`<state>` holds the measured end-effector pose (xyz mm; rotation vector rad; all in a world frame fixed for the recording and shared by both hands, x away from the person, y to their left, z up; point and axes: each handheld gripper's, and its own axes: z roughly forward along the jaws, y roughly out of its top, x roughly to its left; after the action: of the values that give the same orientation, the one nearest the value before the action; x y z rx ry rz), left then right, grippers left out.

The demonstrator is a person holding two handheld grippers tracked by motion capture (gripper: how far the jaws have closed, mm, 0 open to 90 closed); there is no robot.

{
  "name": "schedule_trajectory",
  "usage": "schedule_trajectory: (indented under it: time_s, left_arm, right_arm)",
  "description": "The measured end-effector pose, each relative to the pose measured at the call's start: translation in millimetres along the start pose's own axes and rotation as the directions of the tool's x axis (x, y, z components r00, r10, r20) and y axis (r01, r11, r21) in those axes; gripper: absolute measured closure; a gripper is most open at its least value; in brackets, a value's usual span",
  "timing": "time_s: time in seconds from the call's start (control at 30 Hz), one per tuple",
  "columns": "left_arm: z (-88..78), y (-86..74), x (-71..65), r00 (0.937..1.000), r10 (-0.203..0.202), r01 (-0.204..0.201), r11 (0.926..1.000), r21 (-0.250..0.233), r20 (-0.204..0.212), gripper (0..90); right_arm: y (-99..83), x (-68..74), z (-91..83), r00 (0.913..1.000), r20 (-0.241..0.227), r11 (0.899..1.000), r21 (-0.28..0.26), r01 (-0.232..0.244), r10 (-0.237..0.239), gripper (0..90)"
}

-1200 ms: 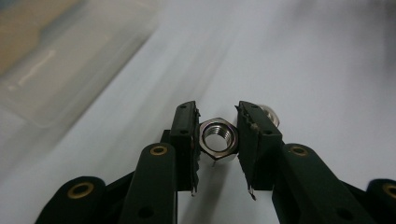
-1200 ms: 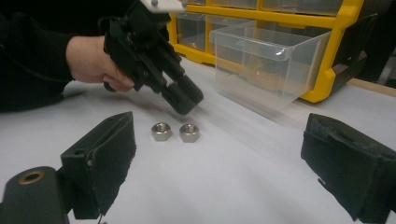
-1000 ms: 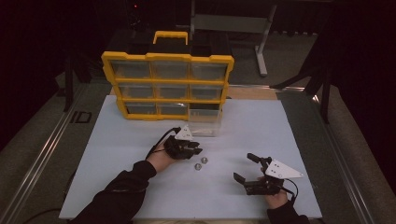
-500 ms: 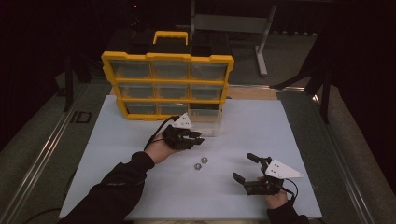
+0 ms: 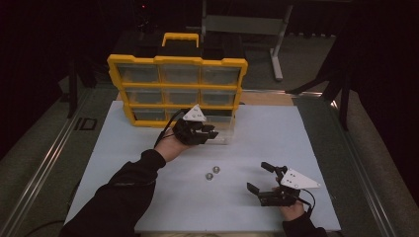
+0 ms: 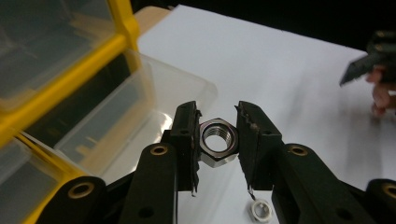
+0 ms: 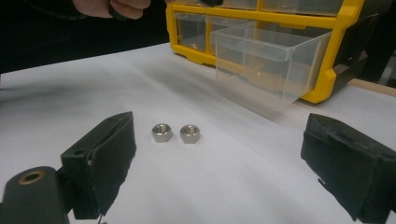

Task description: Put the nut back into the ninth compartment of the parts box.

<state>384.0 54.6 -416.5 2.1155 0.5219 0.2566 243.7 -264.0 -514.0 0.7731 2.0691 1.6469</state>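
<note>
Left gripper point(image 6: 218, 140) pinches a steel nut point(image 6: 218, 141) at frame centre, beside the pulled-out clear drawer point(image 6: 135, 116) (yellow organizer point(image 5: 178, 89) behind). Right gripper point(image 7: 219, 163) gapes wide, empty, before two nuts point(image 7: 176, 133) on the desk point(image 5: 276, 148).

The room is dark, nearly black across the top and both sides of the high view. A white tabletop point(image 5: 296, 143) fills the lower middle of the frame, lit more brightly than anything around it. A grey metal rail point(image 5: 47, 163) runs diagonally along its left edge. At the upper right stands a grey metal stand point(image 5: 276, 47) on a dull grey floor point(image 5: 301, 64). A strip of bare wood point(image 5: 267, 98) shows behind the white surface.
</note>
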Motion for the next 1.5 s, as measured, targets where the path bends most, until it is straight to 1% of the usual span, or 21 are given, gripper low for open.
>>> schedule_trajectory:
  time_s: [0.13,0.3,0.33,0.37,0.5,0.63,0.77,0.83,0.9,1.03,1.07,1.1,1.13,1.17,1.2,1.23,1.27,1.3,1.37,1.43,1.5]
  left_arm:
    - [-0.4,8.8,3.0,0.9999,-0.012,0.012,0.9999,-0.012,-0.01,68.3]
    - [4.8,14.4,9.1,0.9986,-0.029,0.028,0.9995,-0.011,-0.044,68.2]
    - [6.2,15.2,11.0,0.998,-0.046,0.046,0.9988,-0.015,-0.044,68.2]
    - [7.2,15.6,11.7,0.9975,-0.05,0.05,0.9986,-0.017,-0.049,68.2]
    - [12.3,17.4,15.6,0.9932,-0.081,0.08,0.9966,-0.017,-0.083,68.2]
    - [16.9,18.8,18.6,0.9868,-0.106,0.108,0.994,0.011,-0.122,68.2]
    - [21.9,18.7,23.1,0.9818,-0.141,0.144,0.9894,0.018,-0.128,68.2]
    - [24.3,18.2,25.7,0.9801,-0.157,0.16,0.9868,0.021,-0.122,68.2]
    - [27.7,17.3,27.7,0.9783,-0.162,0.167,0.9854,0.032,-0.129,68.2]
    - [34.0,14.0,32.6,0.9722,-0.192,0.201,0.9777,0.059,-0.134,68.2]
    - [36.0,12.7,34.0,0.9695,-0.208,0.218,0.9737,0.067,-0.13,68.2]
    - [36.9,11.9,34.9,0.9695,-0.208,0.219,0.9729,0.075,-0.129,68.2]
    - [38.6,11.0,35.2,0.9671,-0.216,0.228,0.9698,0.086,-0.134,68.2]
    - [38.6,11.0,35.2,0.9671,-0.216,0.228,0.9698,0.086,-0.134,68.1]
    - [41.9,9.7,36.2,0.9651,-0.223,0.238,0.9655,0.105,-0.138,68.1]
    - [43.6,9.3,36.6,0.9634,-0.233,0.247,0.9629,0.108,-0.134,68.1]
    - [44.9,9.2,36.7,0.9628,-0.231,0.248,0.9621,0.114,-0.14,68.1]
    - [46.5,9.0,36.8,0.9605,-0.241,0.258,0.9589,0.119,-0.14,68.0]
    - [49.9,8.5,37.4,0.9583,-0.245,0.265,0.9546,0.136,-0.148,68.0]
    - [53.8,7.4,38.8,0.9517,-0.268,0.29,0.9446,0.153,-0.15,68.0]
    - [57.2,6.8,39.6,0.9487,-0.272,0.299,0.9383,0.174,-0.161,68.0]
  right_arm:
    - [-0.1,0.0,0.2,1.0,-0.002,1.0,0.0,-0.001,0.001,10.2]
    - [-0.1,0.2,0.4,1.0,-0.002,1.0,0.001,0.001,-0.001,10.2]
    - [-0.1,0.2,0.3,1.0,-0.003,1.0,0.0,0.001,-0.001,10.3]
    - [-0.1,0.1,0.2,1.0,-0.003,1.0,-0.001,0.0,0.0,10.3]
    - [-0.2,-0.2,0.2,1.0,-0.003,1.0,-0.001,-0.002,0.002,10.3]
    - [-0.2,-0.1,0.2,1.0,-0.005,1.0,-0.001,-0.002,0.002,10.3]
    - [-0.2,-0.1,0.4,1.0,-0.006,1.0,-0.001,-0.002,0.002,10.3]
    - [-0.2,0.0,0.6,1.0,-0.006,1.0,0.0,-0.002,0.002,10.2]
    - [-0.2,-0.1,0.6,1.0,-0.007,1.0,0.0,-0.001,0.001,10.2]
    - [-0.3,-0.3,0.4,1.0,-0.008,1.0,-0.002,-0.003,0.003,10.2]
    - [-0.3,-0.3,0.2,1.0,-0.008,1.0,-0.003,-0.003,0.003,10.3]
    - [-0.3,-0.4,0.2,1.0,-0.008,1.0,-0.003,-0.003,0.003,10.3]
    - [-0.4,-0.5,0.2,1.0,-0.009,1.0,-0.003,-0.004,0.004,10.2]
    - [-0.4,-0.5,0.2,1.0,-0.009,1.0,-0.003,-0.004,0.004,10.2]
    - [-0.4,-0.7,0.3,0.9999,-0.01,1.0,-0.003,-0.005,0.005,10.3]
    - [-0.5,-0.7,0.6,0.9999,-0.011,1.0,-0.002,-0.005,0.005,10.3]
    - [-0.5,-0.6,0.8,0.9999,-0.011,1.0,-0.001,-0.005,0.005,10.3]
    - [-0.5,-0.5,0.9,0.9999,-0.012,1.0,0.0,-0.004,0.004,10.3]
    - [-0.4,-0.4,0.7,0.9999,-0.012,1.0,-0.001,-0.003,0.003,10.3]
    - [-0.5,-0.8,0.7,0.9999,-0.012,1.0,0.0,-0.005,0.005,10.3]
    - [-0.6,-0.8,0.7,0.9999,-0.013,1.0,-0.001,-0.006,0.006,10.2]
